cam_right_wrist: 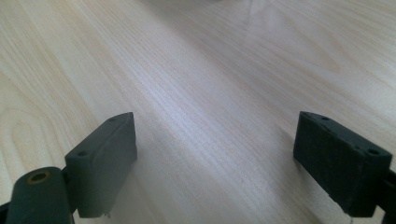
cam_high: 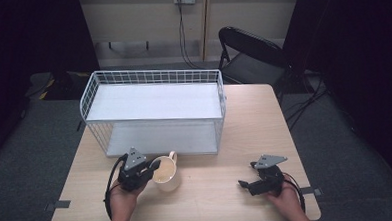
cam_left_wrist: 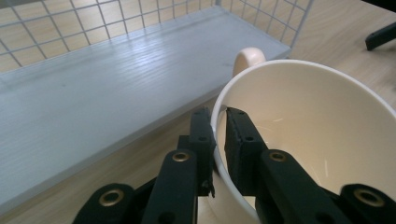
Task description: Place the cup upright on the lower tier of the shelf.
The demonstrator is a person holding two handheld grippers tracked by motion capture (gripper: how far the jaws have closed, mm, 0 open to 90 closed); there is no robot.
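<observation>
The cream mug stands on the table, just near of the white wire shelf rack, handle toward the rack. The left gripper has its jaws pinched on the mug's near-left rim, one inside, one outside. The grasp looks made; next likely comes a lift toward the rack, kept upright. The right gripper rests well to the right, jaws wide and empty.

Your mug sits on the table, near-left, just in front of the wire shelf rack, handle toward the rack. Your left gripper is at the mug's left side, one jaw inside the rim, one outside. Your right gripper is well apart, near-right, over bare table. A folding chair stands beyond the far-right edge.
</observation>
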